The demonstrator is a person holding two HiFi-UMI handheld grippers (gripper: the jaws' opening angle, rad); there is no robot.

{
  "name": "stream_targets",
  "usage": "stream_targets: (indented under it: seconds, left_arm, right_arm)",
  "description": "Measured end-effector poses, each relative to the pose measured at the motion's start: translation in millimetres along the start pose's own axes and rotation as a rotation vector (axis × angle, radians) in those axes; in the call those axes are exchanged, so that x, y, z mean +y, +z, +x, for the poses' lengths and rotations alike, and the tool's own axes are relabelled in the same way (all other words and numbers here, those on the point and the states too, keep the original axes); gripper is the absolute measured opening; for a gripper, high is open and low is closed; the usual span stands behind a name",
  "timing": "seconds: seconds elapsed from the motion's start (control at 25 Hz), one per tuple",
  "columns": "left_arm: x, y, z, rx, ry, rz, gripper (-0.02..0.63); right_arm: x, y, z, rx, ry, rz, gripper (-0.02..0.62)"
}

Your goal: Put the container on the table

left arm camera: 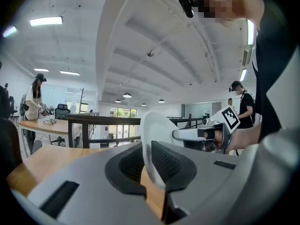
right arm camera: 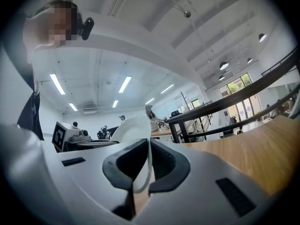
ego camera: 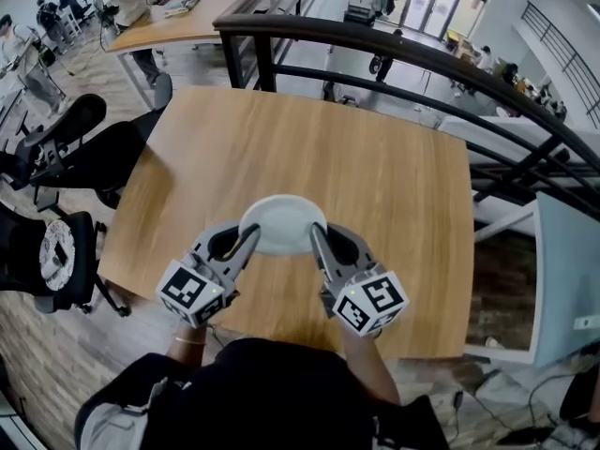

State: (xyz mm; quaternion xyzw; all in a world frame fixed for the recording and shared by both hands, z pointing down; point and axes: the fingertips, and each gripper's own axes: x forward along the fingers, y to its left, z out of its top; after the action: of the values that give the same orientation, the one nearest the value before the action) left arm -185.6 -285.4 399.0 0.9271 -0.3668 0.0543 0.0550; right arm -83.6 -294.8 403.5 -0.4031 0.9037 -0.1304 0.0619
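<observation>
The wooden table point(ego camera: 375, 176) fills the middle of the head view, and over its near part, just in front of the person, is the container point(ego camera: 281, 223) — a white, round, shallow dish which looks empty. Whether its bottom already touches the wood I cannot tell. It is carried from two opposite sides: the left gripper point(ego camera: 246, 242) is clenched on the left rim and the right gripper point(ego camera: 319, 242) is clenched on the right rim, and in each gripper view the thin white edge stands directly between the dark ribbed pads. I judge the dish to be light and quite stiff, because it keeps its round form under two grips. Its surface seems smooth and therefore probably slippery, and if it is ceramic it can chip when it is set down hard. The rim is the only good place to take it, and two opposite points keep it level. No brand, label or writing is readable on the dish — only the black-and-white square markers point(ego camera: 370, 298) on the grippers' cubes, which carry no text.
</observation>
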Motion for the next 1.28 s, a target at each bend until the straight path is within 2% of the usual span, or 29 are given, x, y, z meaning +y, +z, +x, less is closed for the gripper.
stream_targets:
  seconds: [0.08, 0.28, 1.28]
  left_arm:
    - [6, -8, 3, 0.026, -0.004, -0.008, 0.034]
    - [15, -10, 15, 0.007, -0.032, 0.002, 0.034]
    - [52, -63, 52, 0.073, -0.084, -0.046, 0.034]
  right_arm:
    - [-4, -4, 4, 0.008, -0.013, 0.002, 0.025]
    - [-14, -12, 13, 0.033, -0.044, 0.003, 0.025]
    - [-57, -61, 45, 0.157, -0.153, 0.073, 0.026]
